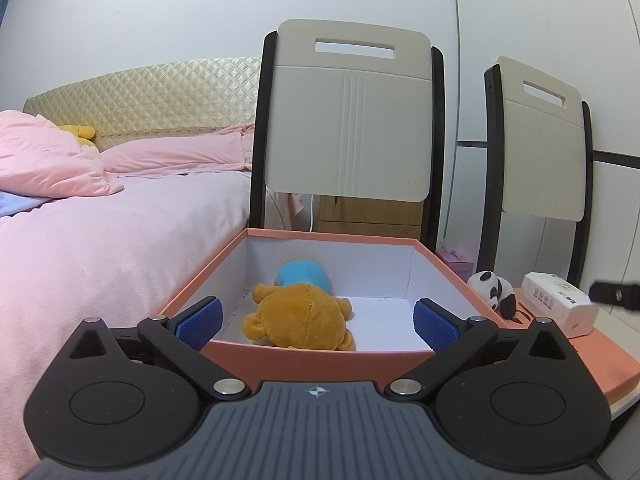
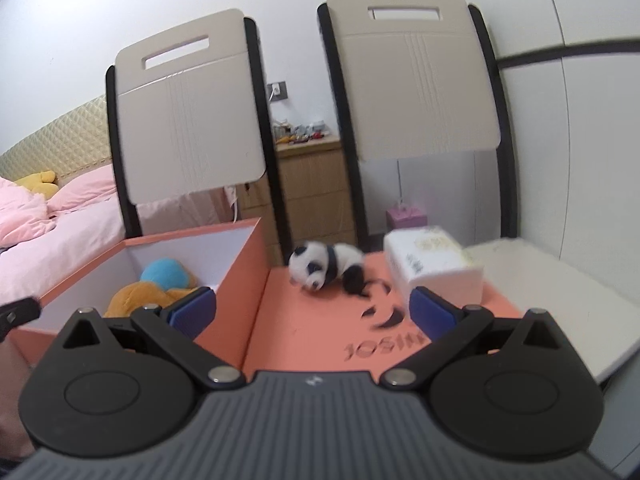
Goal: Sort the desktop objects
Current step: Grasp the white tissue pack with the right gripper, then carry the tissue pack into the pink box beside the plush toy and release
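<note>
Both the left gripper and right gripper have jaws wide and hold nothing, bear lying in the box, panda on the lid at 12 o'clock.

Two plush toys lie in the box; panda and tissue pack beside it.

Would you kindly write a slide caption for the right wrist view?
Open right gripper faces a panda plush and tissue pack on the orange lid.
</note>
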